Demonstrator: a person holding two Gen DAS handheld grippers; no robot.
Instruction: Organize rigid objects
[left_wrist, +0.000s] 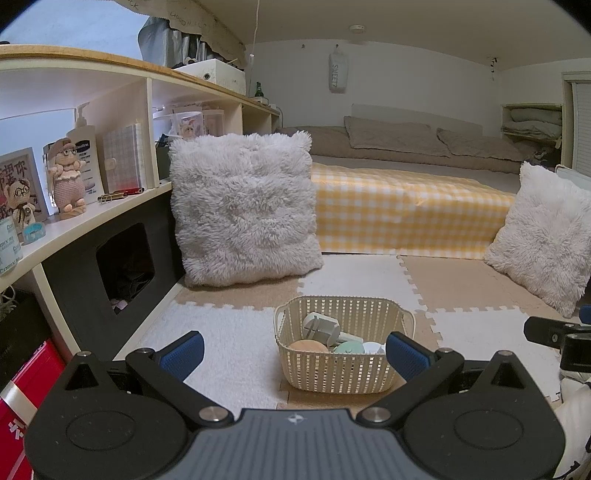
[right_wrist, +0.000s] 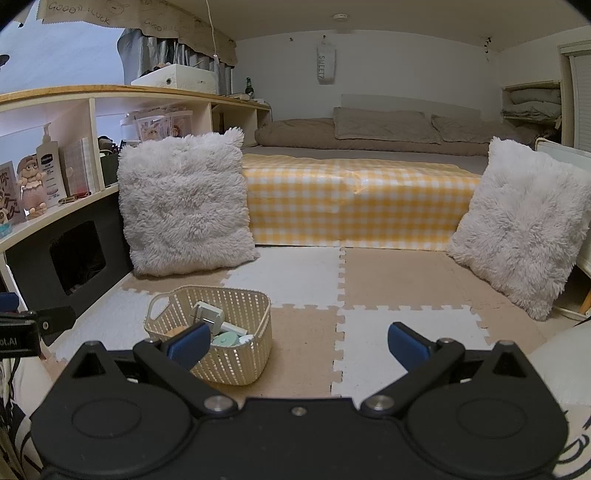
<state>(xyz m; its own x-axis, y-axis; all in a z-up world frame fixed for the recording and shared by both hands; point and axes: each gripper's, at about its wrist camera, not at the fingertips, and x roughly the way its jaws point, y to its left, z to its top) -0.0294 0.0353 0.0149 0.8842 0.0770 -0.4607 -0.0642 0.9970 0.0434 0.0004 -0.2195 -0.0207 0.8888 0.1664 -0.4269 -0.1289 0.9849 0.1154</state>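
A cream woven plastic basket (left_wrist: 317, 374) (right_wrist: 240, 365) stands on the foam floor mat. Inside lie several small rigid items: a grey-white block (left_wrist: 321, 326) (right_wrist: 207, 316), an orange round piece (left_wrist: 308, 346), a mint green round piece (left_wrist: 349, 347) (right_wrist: 226, 339) and a white one (left_wrist: 373, 347). My left gripper (left_wrist: 295, 350) is open with nothing between its blue pads, just in front of the basket. My right gripper (right_wrist: 297, 341) is also open and holds nothing; the basket sits behind its left finger (right_wrist: 188, 345). The other gripper shows at each view's edge (left_wrist: 554, 332) (right_wrist: 22, 328).
Two fluffy white cushions (left_wrist: 243, 206) (right_wrist: 521, 225) lean at left and right. A bed with a yellow checked cover (left_wrist: 402, 218) lies behind. A shelf unit (left_wrist: 110, 206) with a lotion bottle, doll and frames runs along the left. Beige and white puzzle mats (right_wrist: 388, 284) cover the floor.
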